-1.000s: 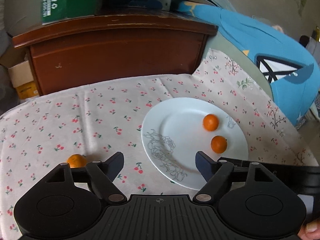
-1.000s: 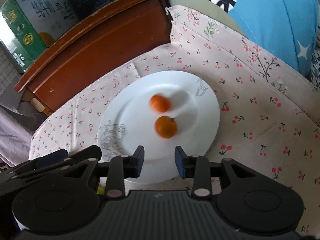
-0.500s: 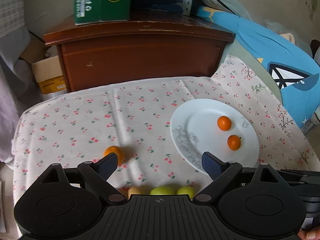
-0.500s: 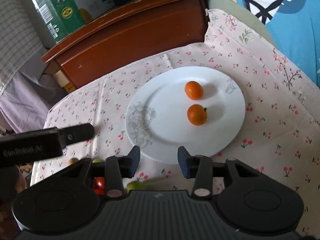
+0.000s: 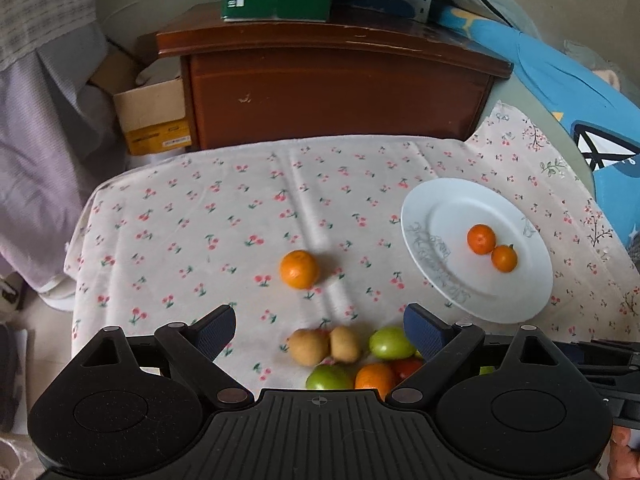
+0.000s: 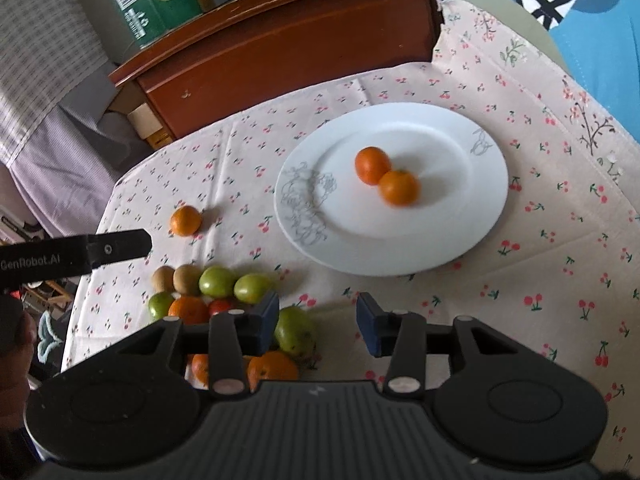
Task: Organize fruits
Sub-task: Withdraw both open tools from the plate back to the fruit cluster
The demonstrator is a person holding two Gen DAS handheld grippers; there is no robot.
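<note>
A white plate [image 5: 520, 280] on the cherry-print cloth holds two small oranges [image 5: 481, 239] that touch each other. One lone orange [image 5: 299, 269] lies mid-cloth. Near the front edge sits a cluster of brown fruits [image 5: 308, 346], green fruits [image 5: 390, 342], an orange and a red one. My left gripper [image 5: 320, 322] hangs open wide above this cluster, holding nothing. In the right wrist view my right gripper [image 6: 317, 318] is partly open over bare cloth in front of the plate [image 6: 460, 200], with a green fruit [image 6: 294, 332] beside its left finger.
A brown wooden cabinet [image 5: 336, 92] with green and blue boxes stands behind the table. Blue bedding [image 5: 580, 120] lies to the right and a cardboard box [image 5: 152, 116] on the floor to the left. One finger of the left gripper [image 6: 116, 246] reaches in beside the lone orange [image 6: 185, 220].
Both cameras pulled back and swung left, bringing the fruit cluster into view. The right jaws widened a little. The two oranges on the plate rolled together.
</note>
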